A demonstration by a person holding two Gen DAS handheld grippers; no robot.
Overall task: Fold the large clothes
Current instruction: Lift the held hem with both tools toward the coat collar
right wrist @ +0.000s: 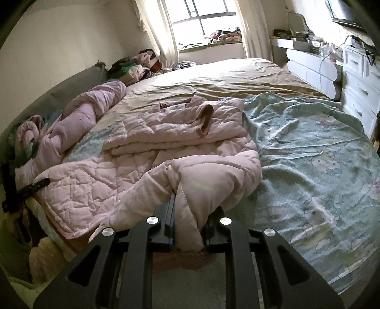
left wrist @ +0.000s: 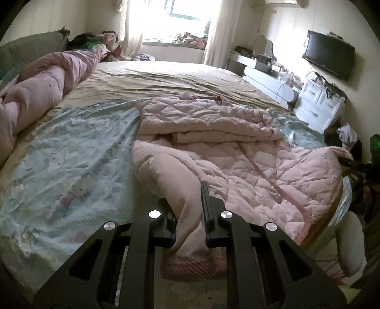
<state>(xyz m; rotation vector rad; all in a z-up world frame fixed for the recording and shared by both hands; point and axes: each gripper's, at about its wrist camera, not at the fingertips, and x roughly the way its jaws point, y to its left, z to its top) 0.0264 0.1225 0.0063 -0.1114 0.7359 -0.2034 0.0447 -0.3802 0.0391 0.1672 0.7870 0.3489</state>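
A wide bed (left wrist: 166, 78) fills the room, running from the near edge toward a bright window (right wrist: 204, 21) at the far end. A tan sheet (right wrist: 225, 78) covers its far half. A pale blue cartoon-print sheet (left wrist: 71, 161) covers the near half and is wrinkled all over. Along the bed's headboard side lies a rolled lilac duvet (left wrist: 47, 80).

Across the middle of the near half sprawls a pink quilted coat (left wrist: 237, 152), collar toward the far end, one cuffed sleeve (right wrist: 206, 118) folded over its chest. Its lower part reaches to the near edge of the bed and is lifted off the sheet there.

The left gripper (left wrist: 188, 214) is clamped on a fold of the coat at one near corner of the garment, the fabric bunched between its black fingers and a ribbed pink band hanging below. The right gripper (right wrist: 188, 225) is clamped likewise on the other near corner, a thick fold standing up between its fingers.

A white dresser (left wrist: 318, 104) stands by the wall beyond the bed's foot side, with a dark television (left wrist: 330, 54) above it.
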